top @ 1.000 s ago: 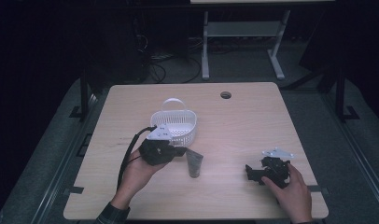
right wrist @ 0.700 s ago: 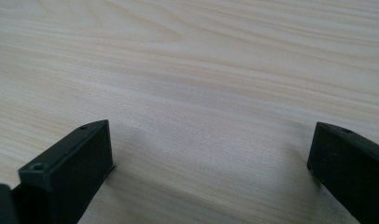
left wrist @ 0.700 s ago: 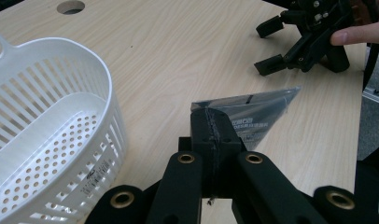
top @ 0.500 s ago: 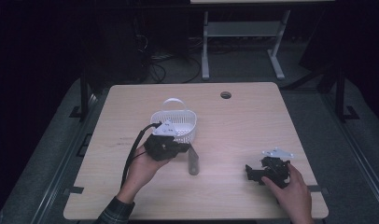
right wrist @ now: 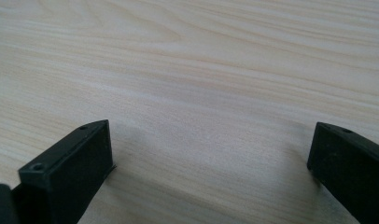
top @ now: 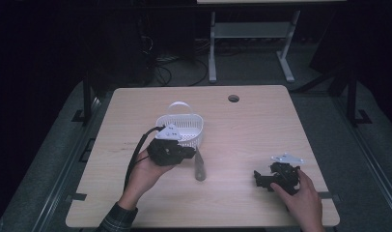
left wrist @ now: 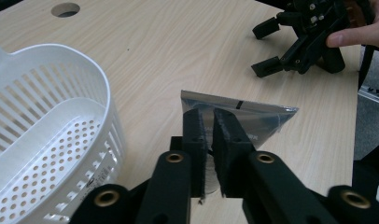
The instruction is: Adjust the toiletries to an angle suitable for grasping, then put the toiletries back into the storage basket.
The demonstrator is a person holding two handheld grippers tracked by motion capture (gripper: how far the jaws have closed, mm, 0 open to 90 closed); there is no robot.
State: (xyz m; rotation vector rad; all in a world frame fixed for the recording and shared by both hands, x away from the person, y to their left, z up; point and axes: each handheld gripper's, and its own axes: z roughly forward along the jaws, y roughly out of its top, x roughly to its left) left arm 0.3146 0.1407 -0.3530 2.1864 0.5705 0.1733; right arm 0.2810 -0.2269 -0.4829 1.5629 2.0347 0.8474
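Note:
My left gripper (top: 190, 153) (left wrist: 208, 140) is shut on a flat silvery packet (left wrist: 246, 116) (top: 200, 166), which hangs edge-on just above the table. A white slotted basket (top: 180, 129) (left wrist: 43, 140) with a loop handle stands right beside it, on the far left of the packet. My right gripper (top: 259, 180) (right wrist: 211, 154) rests low on the table near the right front, its jaws wide open with bare wood between them. In the left gripper view, that right gripper (left wrist: 276, 49) lies farther off with a hand on it.
The light wooden table (top: 261, 130) has a round cable hole (top: 233, 98) near its far edge. Beyond the table stand a desk frame (top: 252, 43) and cables on the dark floor.
My left gripper has carried the packet up and toward the basket, from the table's middle front to right beside the basket's near side. The right gripper has stayed put.

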